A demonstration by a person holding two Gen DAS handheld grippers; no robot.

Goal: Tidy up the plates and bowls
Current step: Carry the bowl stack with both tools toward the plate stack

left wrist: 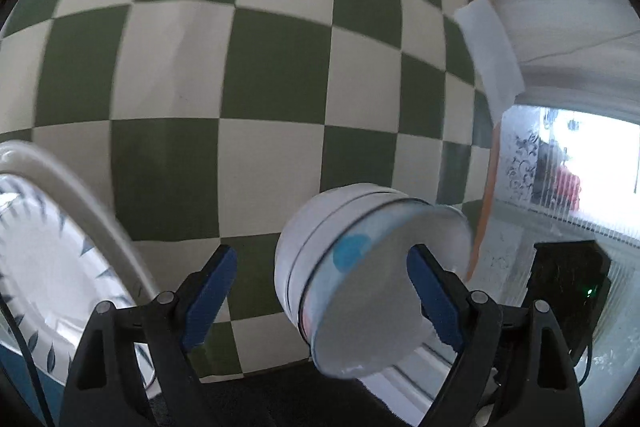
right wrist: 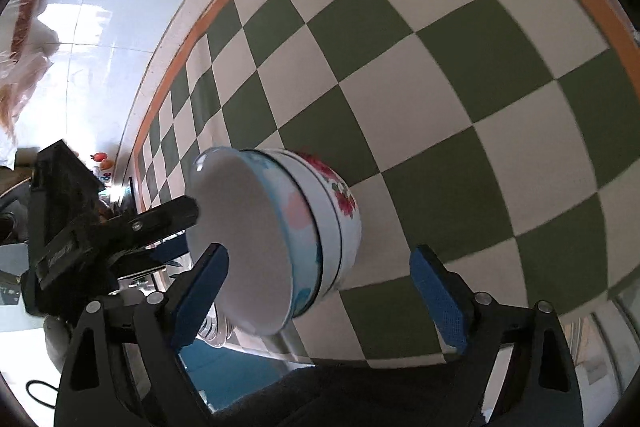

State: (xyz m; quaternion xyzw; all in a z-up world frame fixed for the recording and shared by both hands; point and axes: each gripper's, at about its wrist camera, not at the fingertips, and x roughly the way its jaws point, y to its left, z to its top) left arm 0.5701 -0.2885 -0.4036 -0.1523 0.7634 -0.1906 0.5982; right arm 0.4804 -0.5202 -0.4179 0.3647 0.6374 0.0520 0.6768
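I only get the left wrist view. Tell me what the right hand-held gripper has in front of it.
Observer: The right hand-held gripper is open, with the stack of bowls just ahead of its fingers on the checked cloth; no pad presses on the stack.
Operator: Describe the lowest bowl's outside. From here the stack looks plain white.
Observer: It carries red flowers on the side that faces the right wrist camera.
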